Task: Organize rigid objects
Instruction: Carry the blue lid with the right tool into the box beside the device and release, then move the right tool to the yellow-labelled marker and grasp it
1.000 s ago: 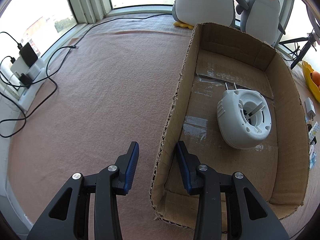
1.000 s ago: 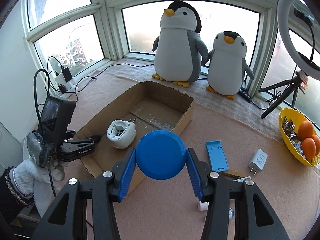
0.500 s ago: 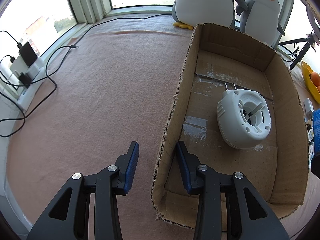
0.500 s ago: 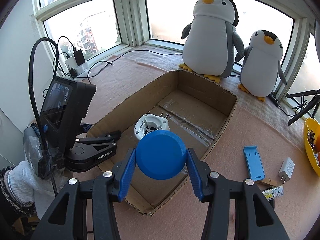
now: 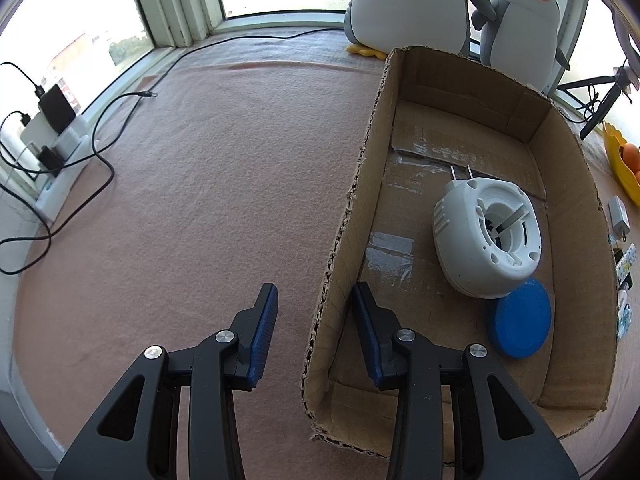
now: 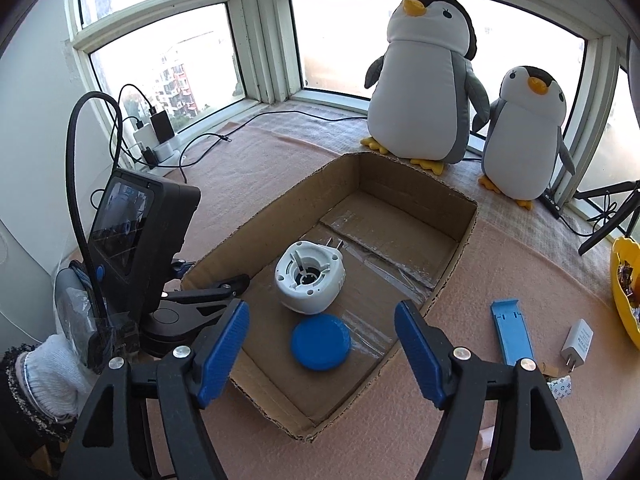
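Note:
A blue round disc lies flat on the floor of the open cardboard box, against the white plug-in device. The left wrist view shows the disc and the device too. My right gripper is open and empty, above the box's near end over the disc. My left gripper is open and straddles the box's left wall without closing on it.
A blue phone stand, a white charger and small packets lie right of the box. A yellow fruit bowl stands at the far right. Two penguin plushes stand behind the box. Cables and a power strip lie left.
My right gripper moved over the box, opened and let go of the blue disc, which now lies in the box. My left gripper has not moved.

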